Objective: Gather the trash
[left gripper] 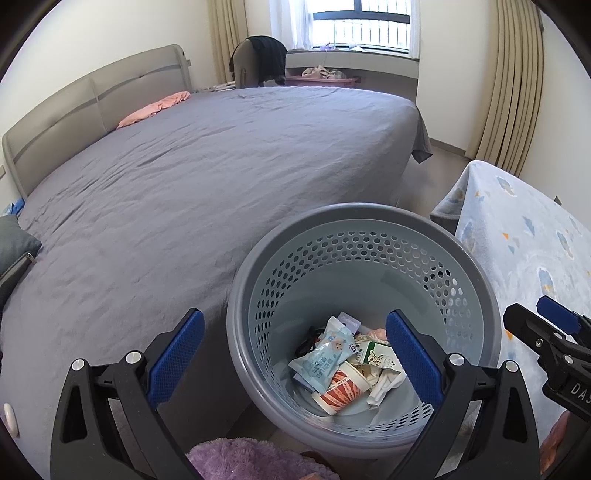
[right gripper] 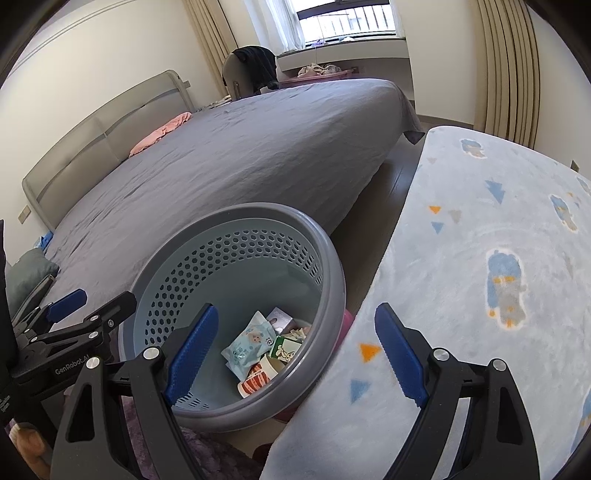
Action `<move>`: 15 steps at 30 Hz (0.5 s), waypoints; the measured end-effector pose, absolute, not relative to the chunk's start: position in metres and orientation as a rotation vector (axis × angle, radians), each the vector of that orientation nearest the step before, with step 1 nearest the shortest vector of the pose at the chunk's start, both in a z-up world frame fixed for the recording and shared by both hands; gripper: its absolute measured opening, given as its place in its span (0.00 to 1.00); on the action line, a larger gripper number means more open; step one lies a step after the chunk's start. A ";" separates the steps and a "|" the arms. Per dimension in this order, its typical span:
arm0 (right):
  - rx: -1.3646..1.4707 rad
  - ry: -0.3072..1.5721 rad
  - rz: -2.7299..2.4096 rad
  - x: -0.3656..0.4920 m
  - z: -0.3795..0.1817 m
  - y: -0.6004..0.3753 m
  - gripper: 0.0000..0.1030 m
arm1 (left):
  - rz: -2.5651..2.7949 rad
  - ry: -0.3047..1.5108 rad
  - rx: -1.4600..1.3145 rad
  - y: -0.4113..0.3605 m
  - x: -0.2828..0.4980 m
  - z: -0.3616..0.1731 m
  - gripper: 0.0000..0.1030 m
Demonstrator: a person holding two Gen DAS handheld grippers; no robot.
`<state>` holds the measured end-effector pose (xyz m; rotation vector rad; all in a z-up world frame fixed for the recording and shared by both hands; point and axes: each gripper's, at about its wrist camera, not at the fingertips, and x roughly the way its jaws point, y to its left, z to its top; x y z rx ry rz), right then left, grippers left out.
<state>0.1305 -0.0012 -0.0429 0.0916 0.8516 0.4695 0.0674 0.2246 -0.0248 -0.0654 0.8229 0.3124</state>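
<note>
nearest the cameras, the left claw (left gripper: 295, 363) hangs released, its blue pads spread wide over the near rim of the trash basket (left gripper: 364, 218), grasping nothing. the right claw (right gripper: 295, 354) is likewise spread and bare, one pad over the basket's right rim, the other above the blue patterned blanket (right gripper: 480, 258). at the basket's bottom lie the collected trash: a pale blue wipes packet (left gripper: 323, 356), a red-and-white paper cup (left gripper: 341, 389), a green-and-white carton (left gripper: 375, 354) and crumpled white paper (left gripper: 384, 384). a purple fluffy cloth (left gripper: 243, 459) sits near left. beyond the basket spreads the bed (left gripper: 221, 166) in grey sheets, a pink pillow (left gripper: 155, 109) by the headboard, then the window (left gripper: 362, 24) farthest.
</note>
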 end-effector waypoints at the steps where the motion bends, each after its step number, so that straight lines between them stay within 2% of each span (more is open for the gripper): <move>1: 0.090 0.850 0.469 0.130 -0.043 0.000 0.80 | 0.311 0.822 -0.063 0.224 0.067 -0.025 0.94; 15: 0.098 0.855 0.470 0.128 -0.043 0.001 0.80 | 0.330 0.813 -0.034 0.221 0.065 -0.025 0.94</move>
